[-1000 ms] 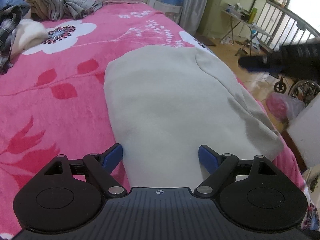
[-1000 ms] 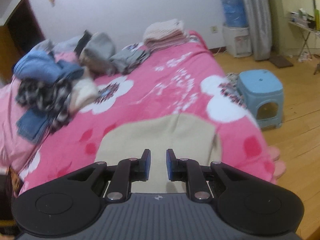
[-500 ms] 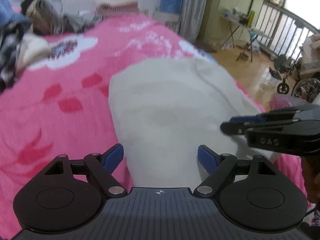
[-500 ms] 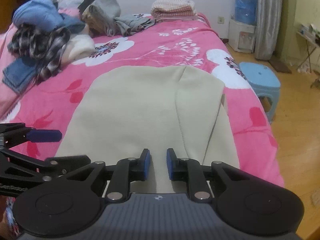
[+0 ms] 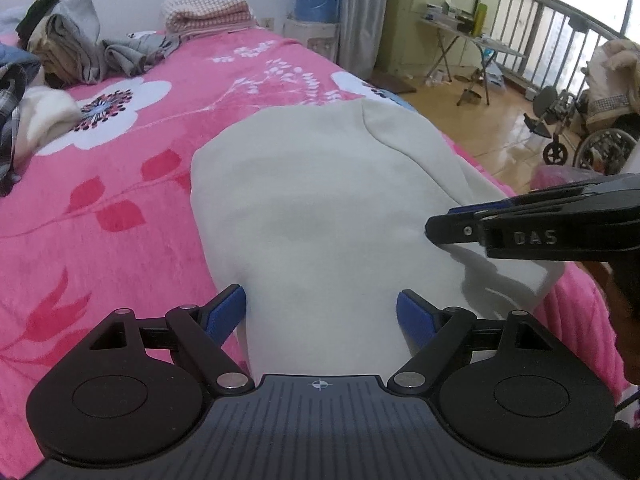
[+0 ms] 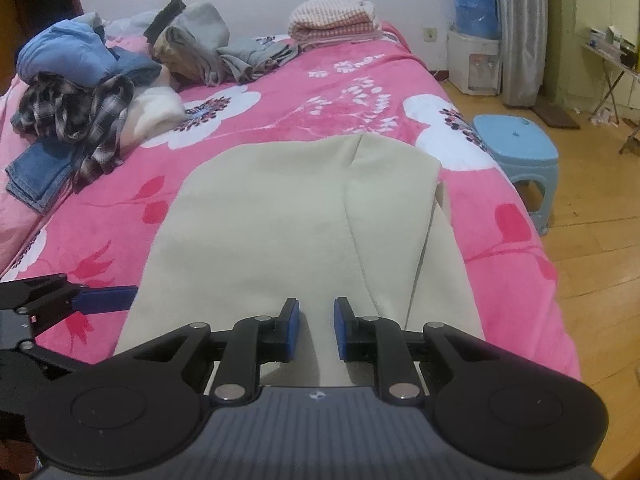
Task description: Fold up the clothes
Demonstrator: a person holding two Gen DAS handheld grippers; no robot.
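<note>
Pink bedspread (image 5: 120, 168) under beige garment (image 5: 320, 208); left claw (image 5: 320, 312) wide open, right claw (image 6: 316, 328) narrowly parted, both angled downward.

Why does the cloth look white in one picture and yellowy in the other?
Left wrist view: window daylight from the right washes the beige garment pale, and the right hand-held gripper casts a shadow on it. Right wrist view: away from the window, it looks warmer.

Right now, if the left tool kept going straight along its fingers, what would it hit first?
Most likely the beige garment lying flat on the pink blanket. The left tool angles down with its jaws wide over the near end; nothing else appears in between.
</note>
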